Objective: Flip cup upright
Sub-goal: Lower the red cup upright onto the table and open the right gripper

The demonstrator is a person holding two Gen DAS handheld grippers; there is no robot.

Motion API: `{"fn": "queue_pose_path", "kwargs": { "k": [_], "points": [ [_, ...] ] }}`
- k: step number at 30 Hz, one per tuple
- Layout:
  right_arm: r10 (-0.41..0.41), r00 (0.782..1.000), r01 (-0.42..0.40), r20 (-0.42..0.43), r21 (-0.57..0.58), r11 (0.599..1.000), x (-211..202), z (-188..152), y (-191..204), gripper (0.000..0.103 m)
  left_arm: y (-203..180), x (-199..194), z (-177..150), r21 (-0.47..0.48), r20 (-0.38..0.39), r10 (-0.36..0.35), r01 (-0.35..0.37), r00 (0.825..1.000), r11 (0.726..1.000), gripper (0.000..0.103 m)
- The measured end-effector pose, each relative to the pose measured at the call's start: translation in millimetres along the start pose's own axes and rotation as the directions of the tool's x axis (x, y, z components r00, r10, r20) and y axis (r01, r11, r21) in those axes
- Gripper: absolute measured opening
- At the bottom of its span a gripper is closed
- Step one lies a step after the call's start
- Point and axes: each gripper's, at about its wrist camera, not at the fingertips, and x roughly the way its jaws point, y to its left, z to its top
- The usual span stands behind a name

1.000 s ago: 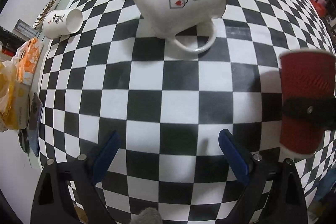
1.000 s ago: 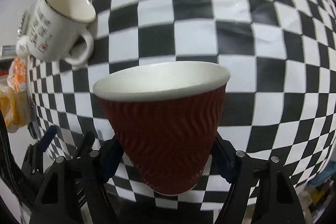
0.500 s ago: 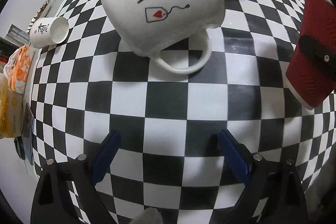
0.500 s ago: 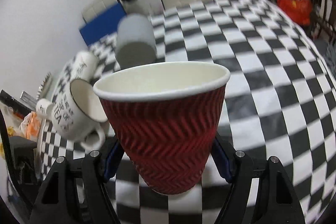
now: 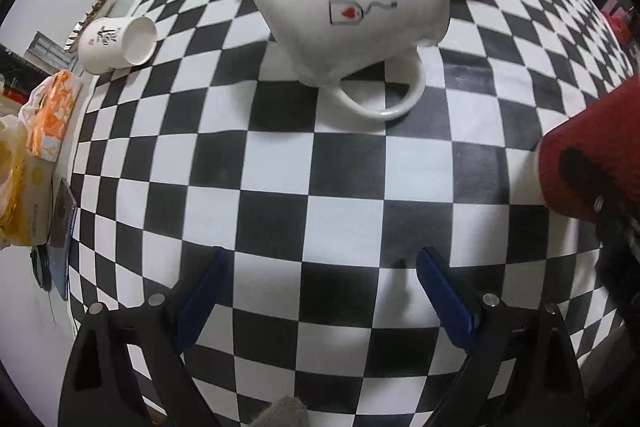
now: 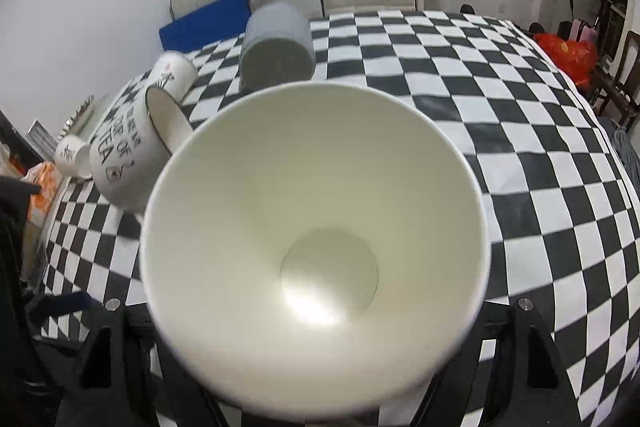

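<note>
Cup [image 6: 316, 267] sits clamped in the right gripper [image 6: 316, 359] jaws above the surface [image 6: 500, 115], mouth toward the camera; rotate until the base faces straight down, lower onto clear squares away from the mug [image 5: 344, 7], while left gripper [image 5: 320, 291] jaws stay wide, empty.

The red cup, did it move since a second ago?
Yes. The red cup, held in the right gripper, tipped toward the camera; against the checkered table, its mouth now faces the lens.

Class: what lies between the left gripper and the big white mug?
Only bare checkered cloth separates the left gripper from the white mug, as the left wrist view shows.
</note>
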Motion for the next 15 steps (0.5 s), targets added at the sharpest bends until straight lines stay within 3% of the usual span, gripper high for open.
{"fn": "queue_pose_path", "kwargs": {
  "k": [8,15],
  "points": [
    [-0.056,0.997,0.056,-0.047,-0.011,0.998,-24,-15,-7,0.092,2,-36,-5,0.004,0.094,0.018,-0.018,0.995,1.0,0.095],
    [-0.178,0.982,0.178,-0.063,0.003,0.984,-71,-29,-24,0.092,-6,-73,-14,-0.004,0.185,0.011,-0.011,0.983,1.0,0.098]
  ]
}}
